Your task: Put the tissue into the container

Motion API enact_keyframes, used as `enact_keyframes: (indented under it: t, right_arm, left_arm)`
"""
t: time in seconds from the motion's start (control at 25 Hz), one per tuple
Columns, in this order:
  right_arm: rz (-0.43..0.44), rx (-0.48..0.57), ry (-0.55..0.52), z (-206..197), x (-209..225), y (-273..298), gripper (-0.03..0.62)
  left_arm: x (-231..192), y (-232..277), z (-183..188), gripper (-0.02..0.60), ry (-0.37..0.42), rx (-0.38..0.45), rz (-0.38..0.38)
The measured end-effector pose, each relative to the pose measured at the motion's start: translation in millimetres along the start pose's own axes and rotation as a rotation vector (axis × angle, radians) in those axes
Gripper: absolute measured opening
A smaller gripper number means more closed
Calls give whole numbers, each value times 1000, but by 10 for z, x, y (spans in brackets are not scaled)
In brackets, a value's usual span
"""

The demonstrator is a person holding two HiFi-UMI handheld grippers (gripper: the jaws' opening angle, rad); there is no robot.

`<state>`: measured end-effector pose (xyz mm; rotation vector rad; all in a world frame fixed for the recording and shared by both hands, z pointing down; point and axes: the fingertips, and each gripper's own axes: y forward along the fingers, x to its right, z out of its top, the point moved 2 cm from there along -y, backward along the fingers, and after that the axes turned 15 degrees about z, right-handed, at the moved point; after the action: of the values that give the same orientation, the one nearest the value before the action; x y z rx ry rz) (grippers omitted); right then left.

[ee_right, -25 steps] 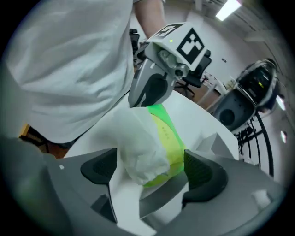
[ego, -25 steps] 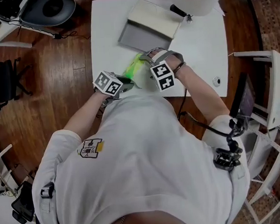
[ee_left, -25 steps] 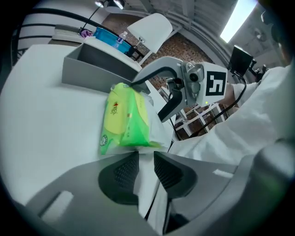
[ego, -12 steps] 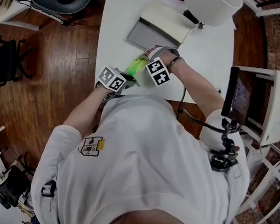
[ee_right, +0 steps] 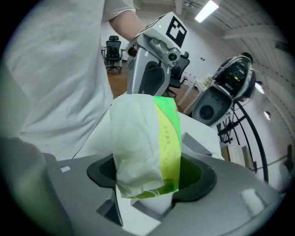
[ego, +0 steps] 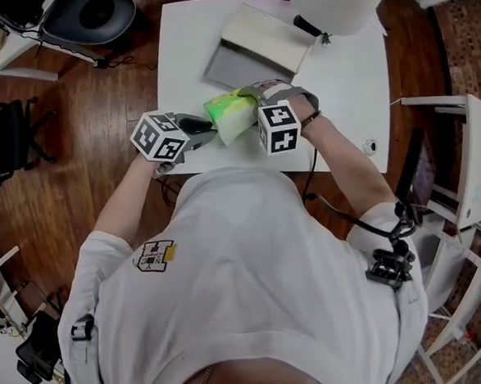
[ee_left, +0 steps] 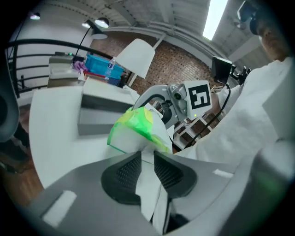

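My left gripper (ee_left: 147, 168) is pinched tight on the thin white end flap of the tissue pack (ego: 228, 114); the flap runs down between the two ribbed pads and fills the narrow slit between them. My right gripper (ee_right: 150, 177) is closing on the other end of the same pack. The green and white body stands upright between its dark pads and spans the gap from one to the other. So the pack hangs between my two tools, held from both ends, lifted clear of the white table (ego: 341, 98).

The container (ego: 251, 51) is the grey box with its pale lid tipped back; it sits on the table on the far side of the pack from me. The pack is near the container's front edge but outside it, not touching it. My left gripper (ego: 207, 130) comes at the pack from the container's near left, my right gripper (ego: 251, 104) from just in front of it. A white lamp shade (ego: 335, 0) stands to the container's right, close by.
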<state>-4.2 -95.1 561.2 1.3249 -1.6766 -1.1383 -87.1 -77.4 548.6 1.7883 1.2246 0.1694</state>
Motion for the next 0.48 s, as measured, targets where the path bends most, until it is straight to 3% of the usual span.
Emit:
enact_keyframes:
  t: [0.2,0.48]
  right_arm:
    - [-173,-40,170,-308,423,-342,328]
    - [-225,-16,479,-781,827,-249,328]
  left_arm:
    - [-313,33,645,78,110,52,59]
    - [-833,448,1143,78,172,-27,106]
